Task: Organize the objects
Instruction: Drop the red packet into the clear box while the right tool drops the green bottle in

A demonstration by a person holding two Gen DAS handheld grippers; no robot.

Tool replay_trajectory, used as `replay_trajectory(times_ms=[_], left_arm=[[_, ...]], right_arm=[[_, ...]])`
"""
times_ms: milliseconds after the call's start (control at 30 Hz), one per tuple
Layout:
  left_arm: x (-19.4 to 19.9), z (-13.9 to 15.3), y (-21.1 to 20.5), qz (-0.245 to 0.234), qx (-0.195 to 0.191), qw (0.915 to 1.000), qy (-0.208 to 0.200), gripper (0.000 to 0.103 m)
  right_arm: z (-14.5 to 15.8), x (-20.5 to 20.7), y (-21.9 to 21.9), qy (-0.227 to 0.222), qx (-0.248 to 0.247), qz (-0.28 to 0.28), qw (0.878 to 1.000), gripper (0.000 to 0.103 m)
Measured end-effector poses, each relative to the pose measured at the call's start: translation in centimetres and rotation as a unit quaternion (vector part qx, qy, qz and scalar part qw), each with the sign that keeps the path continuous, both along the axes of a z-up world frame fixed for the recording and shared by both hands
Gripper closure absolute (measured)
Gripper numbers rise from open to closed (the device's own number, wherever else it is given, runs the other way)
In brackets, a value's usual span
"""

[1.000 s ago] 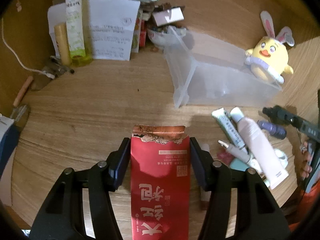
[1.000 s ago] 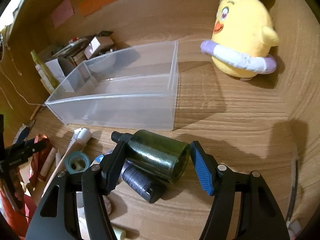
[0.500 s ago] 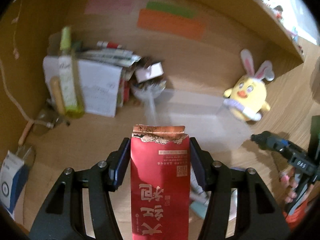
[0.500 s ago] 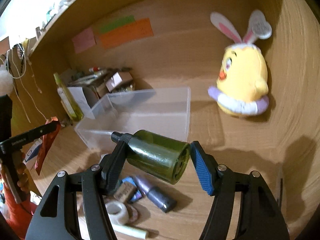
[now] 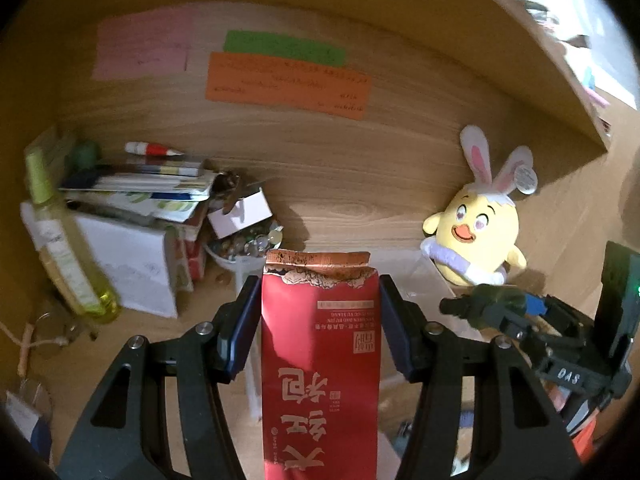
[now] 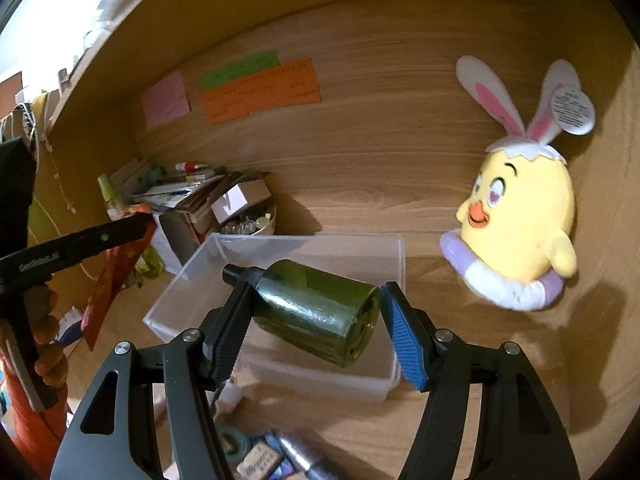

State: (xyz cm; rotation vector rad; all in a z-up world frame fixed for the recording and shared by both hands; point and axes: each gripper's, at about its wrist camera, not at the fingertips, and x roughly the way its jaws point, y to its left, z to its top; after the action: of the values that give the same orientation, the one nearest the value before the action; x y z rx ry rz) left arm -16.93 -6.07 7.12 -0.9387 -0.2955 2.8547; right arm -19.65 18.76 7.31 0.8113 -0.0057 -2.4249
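Red packet point(image 5: 320, 360) is clamped in the left gripper point(image 5: 320, 320), green bottle point(image 6: 316, 312) in the right gripper point(image 6: 316, 320), both above the clear bin point(image 6: 280, 248), probably for dropping inside.

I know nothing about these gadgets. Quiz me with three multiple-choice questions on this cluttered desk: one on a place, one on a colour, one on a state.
1. Where is the plush chick?
A. inside the clear bin
B. against the wooden back wall
C. on the paper stack

2. What colour is the bottle between the right gripper fingers?
A. dark green
B. white
C. pink

3. The red packet is:
A. lying in the bin
B. clamped in the left gripper
C. under the chick

Answers: 1 B, it leans there beside the clear bin; 2 A, its glass looks dark green; 3 B, both pads press its sides.
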Motion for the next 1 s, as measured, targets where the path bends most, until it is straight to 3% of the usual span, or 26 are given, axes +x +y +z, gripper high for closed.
replay_trajectory(times_ms=[200,467,733,1000], left_arm=[[-4.6,-1.9,0.6,0.005,-0.014,0.9990,-0.041,0.046],[-8.5,-5.2,1.4,0.018,-0.038,0.9959,-0.080,0.046],[-9.9,-7.4,2.7,0.000,-0.068,0.9916,-0.110,0.046],[-9.4,-8.3,3.0,-0.016,-0.068,0.9893,-0.128,0.046]], right_arm=[[-0.8,-2.5,-1.9,-0.019,0.020,0.010,1.000,0.041],[-4.2,-4.6,-4.5,-0.052,0.067,0.022,0.996,0.041],[-6.5,-5.8,-6.5,-0.079,0.116,0.046,0.989,0.041],[-7.5,-6.3,-7.8,-0.097,0.148,0.058,0.983,0.041]])
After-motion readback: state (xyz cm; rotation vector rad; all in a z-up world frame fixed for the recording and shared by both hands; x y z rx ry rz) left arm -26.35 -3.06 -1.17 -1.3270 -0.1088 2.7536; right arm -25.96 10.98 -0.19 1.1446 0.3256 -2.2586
